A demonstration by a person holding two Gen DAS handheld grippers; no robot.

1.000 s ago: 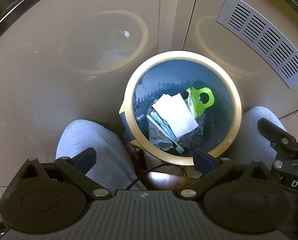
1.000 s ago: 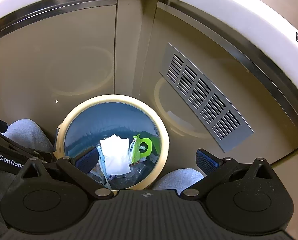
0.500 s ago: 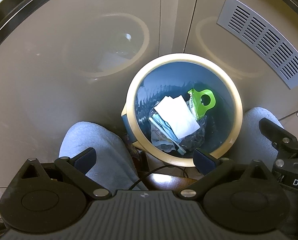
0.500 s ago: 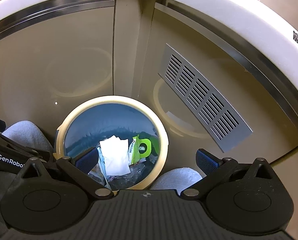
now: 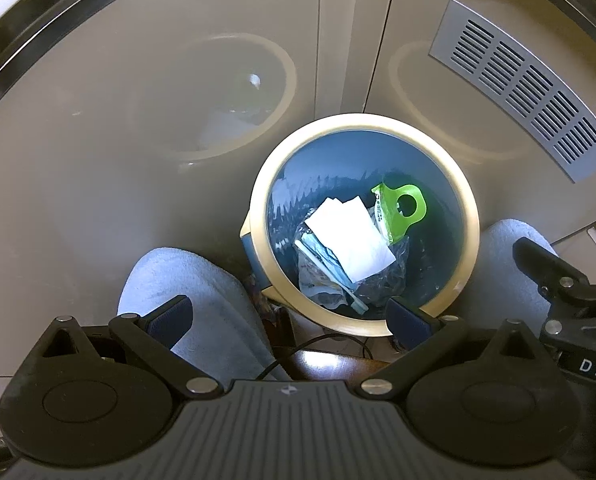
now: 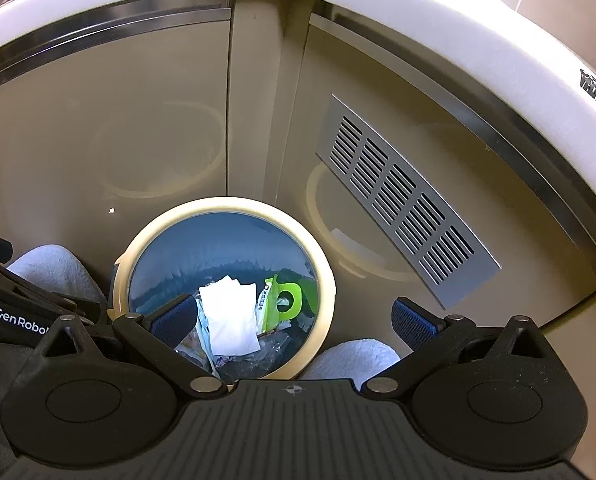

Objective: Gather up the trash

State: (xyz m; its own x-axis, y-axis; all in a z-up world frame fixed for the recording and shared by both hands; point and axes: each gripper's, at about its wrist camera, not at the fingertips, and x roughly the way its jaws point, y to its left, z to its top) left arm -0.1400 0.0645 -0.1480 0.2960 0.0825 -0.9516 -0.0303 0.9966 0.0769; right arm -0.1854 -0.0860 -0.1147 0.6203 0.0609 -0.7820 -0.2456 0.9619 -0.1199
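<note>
A round blue trash bin with a cream rim [image 5: 472, 216] [image 6: 326, 280] stands on the floor against beige cabinet doors. Inside lie a white paper [image 5: 350, 236] [image 6: 229, 316], a green plastic package with a ring handle [image 5: 402, 208] [image 6: 285, 300] and clear crumpled wrappers [image 5: 326, 280]. My left gripper [image 5: 289, 314] hovers open above the bin's near left edge, nothing between its fingers. My right gripper [image 6: 293, 318] is open too, above the bin's near right side, empty. Part of the right gripper's body [image 5: 570, 300] shows in the left wrist view.
A person's knees in light blue fabric [image 5: 185, 284] [image 5: 510, 248] flank the bin. A slotted metal vent [image 6: 402, 212] sits in the right cabinet door. A white countertop edge [image 6: 458, 16] runs overhead. A dark cable [image 5: 318, 344] trails below the bin.
Both views have shifted only slightly; the bin sits a touch lower in the left wrist view. Both grippers stay open and empty.
</note>
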